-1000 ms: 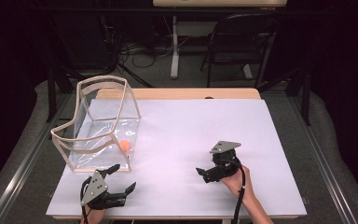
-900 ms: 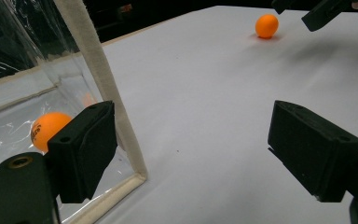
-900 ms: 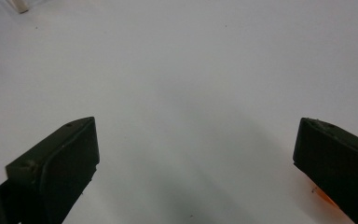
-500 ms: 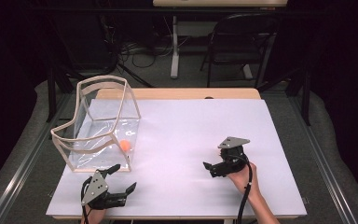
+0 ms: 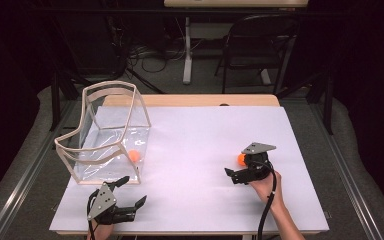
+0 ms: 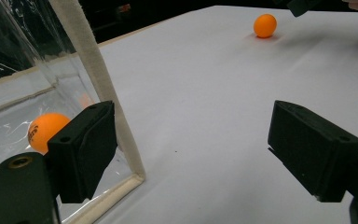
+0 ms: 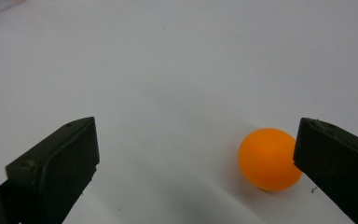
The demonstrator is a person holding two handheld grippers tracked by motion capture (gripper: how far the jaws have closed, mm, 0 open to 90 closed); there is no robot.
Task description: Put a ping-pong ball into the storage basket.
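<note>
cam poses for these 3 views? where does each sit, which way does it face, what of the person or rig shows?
High view: above the person's side, facing forward and down on the white table; both forearms, left gripper, right gripper.
Left gripper view: rides the left gripper, low, facing the clear plastic bin with cloth-trimmed edges; own open jaws.
Right gripper view: rides the right gripper, facing down at the table; own open jaws.
Shared: all three catch the loose orange ball.

The orange ball (image 7: 268,159) looks like smooth, matt plastic. The tabletop (image 5: 205,150) has a matt white, paper-like cover over a pale wood edge. The bin (image 5: 107,135) has glossy, crinkled clear plastic walls with cream cloth-like trim. The fingers (image 7: 58,163) are matt black.
</note>
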